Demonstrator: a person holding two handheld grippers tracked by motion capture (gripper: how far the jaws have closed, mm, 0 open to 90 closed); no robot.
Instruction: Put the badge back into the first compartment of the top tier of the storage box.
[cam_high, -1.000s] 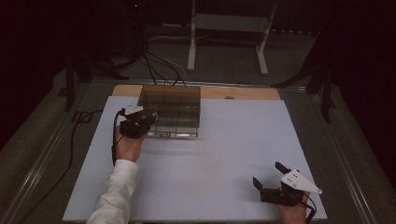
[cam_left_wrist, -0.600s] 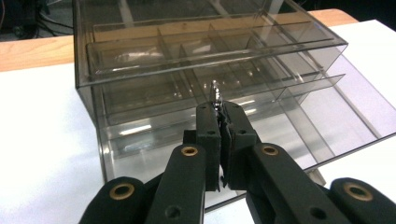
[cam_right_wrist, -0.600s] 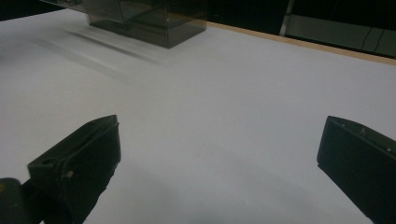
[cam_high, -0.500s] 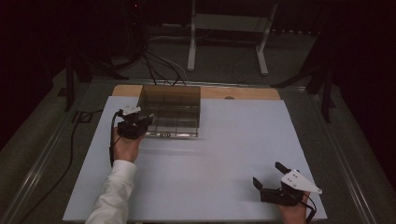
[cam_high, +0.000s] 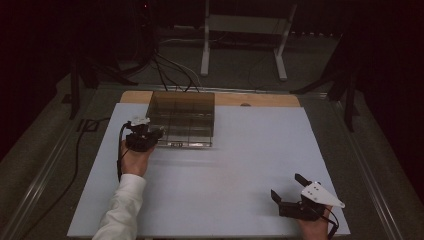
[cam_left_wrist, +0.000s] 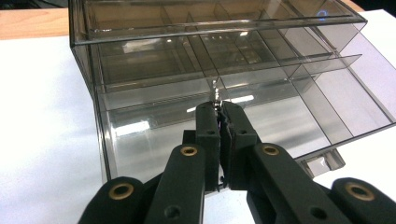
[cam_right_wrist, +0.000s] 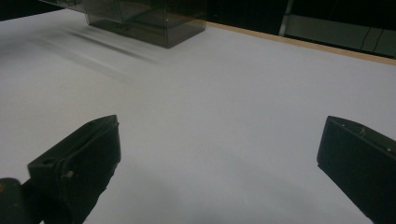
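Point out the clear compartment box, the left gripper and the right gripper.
Clear compartment box (cam_high: 187, 112): high view, on its see-through top.
Left gripper (cam_left_wrist: 219, 109): left gripper view, at the tips of its shut jaws, against the box.
Right gripper (cam_high: 288, 185): high view, midway between its spread jaw tips.

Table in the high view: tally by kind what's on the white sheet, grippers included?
Clear smoky compartment box: 1
Handheld grippers: 2, the left gripper shut at the box's front edge, the right gripper open over the bare white sheet
Total: 3
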